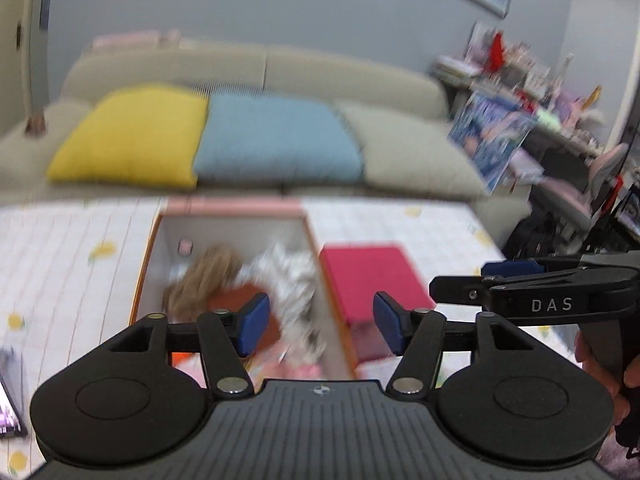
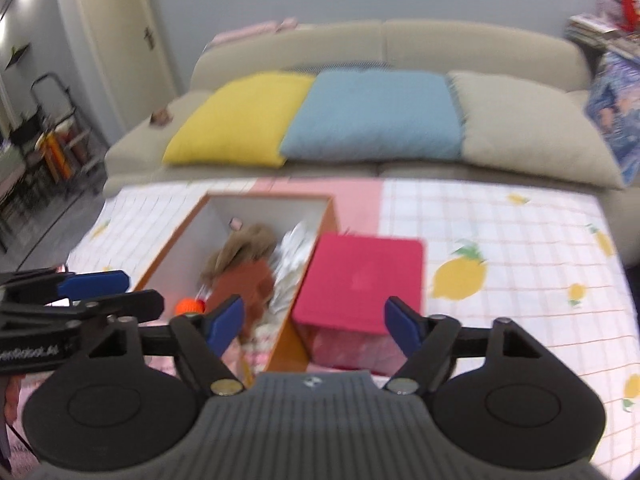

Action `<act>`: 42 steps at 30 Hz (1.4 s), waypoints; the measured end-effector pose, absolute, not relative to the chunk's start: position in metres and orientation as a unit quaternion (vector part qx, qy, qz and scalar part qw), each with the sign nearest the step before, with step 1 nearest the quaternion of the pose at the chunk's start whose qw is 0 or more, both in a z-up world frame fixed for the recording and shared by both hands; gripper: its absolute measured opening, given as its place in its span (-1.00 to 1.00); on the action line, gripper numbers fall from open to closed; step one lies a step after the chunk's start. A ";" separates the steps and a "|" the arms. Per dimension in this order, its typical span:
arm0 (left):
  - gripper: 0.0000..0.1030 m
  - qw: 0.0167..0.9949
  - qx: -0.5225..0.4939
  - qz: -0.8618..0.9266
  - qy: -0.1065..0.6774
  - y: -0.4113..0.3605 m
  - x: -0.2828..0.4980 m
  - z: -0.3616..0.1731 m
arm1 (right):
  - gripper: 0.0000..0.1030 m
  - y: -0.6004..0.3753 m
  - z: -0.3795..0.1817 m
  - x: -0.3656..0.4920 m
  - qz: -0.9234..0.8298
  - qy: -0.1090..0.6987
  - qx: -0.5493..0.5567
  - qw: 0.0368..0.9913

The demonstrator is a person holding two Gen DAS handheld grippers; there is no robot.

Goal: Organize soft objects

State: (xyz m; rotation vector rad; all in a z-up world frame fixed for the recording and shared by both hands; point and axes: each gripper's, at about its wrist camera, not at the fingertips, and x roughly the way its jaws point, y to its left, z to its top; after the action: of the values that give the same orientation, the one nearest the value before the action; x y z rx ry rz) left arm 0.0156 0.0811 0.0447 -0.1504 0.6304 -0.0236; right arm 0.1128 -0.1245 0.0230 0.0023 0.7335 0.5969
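An orange box with white inside walls (image 1: 152,248) (image 2: 176,236) lies on the table. In it sit a tan furry toy (image 1: 204,276) (image 2: 244,248), a rust-brown soft piece (image 2: 248,284), crumpled white-grey fabric (image 1: 292,276) (image 2: 294,252) and a small orange ball (image 2: 188,306). A pink-red block (image 1: 368,276) (image 2: 360,280) stands right of the box. My left gripper (image 1: 320,320) hovers open above the box, nothing between its blue pads. My right gripper (image 2: 316,320) hangs open over the box's right wall and the block, also empty. Each gripper shows at the other view's edge.
A checked tablecloth with lemon prints (image 2: 500,240) covers the table. Behind it is a beige sofa (image 2: 380,40) with yellow (image 2: 236,120), blue (image 2: 376,116) and beige (image 2: 528,124) cushions. Cluttered shelves (image 1: 532,92) stand at the right, a cart (image 2: 48,128) at the left.
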 end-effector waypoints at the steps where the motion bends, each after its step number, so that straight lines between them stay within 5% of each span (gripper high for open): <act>1: 0.45 0.953 -0.071 -0.014 0.294 0.074 0.012 0.049 | 0.56 -0.132 0.029 0.109 0.281 0.346 0.005 0.895; 10: 0.59 0.972 -0.099 -0.009 0.214 0.037 -0.010 0.060 | 0.94 -0.186 0.050 0.055 0.206 0.276 0.028 0.938; 21: 0.86 0.969 -0.038 0.078 0.233 0.014 -0.027 0.036 | 0.94 -0.198 0.014 0.022 0.134 0.287 0.020 0.948; 42: 0.86 0.935 -0.017 0.082 0.345 0.008 -0.026 -0.015 | 0.94 -0.179 -0.032 0.026 0.130 0.361 -0.020 0.923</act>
State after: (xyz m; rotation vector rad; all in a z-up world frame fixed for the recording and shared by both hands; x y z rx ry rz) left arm -0.0264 0.0077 -0.0153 -0.0342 0.7049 0.1674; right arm 0.0257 -0.1794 -0.0324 -0.0411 0.7405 0.2663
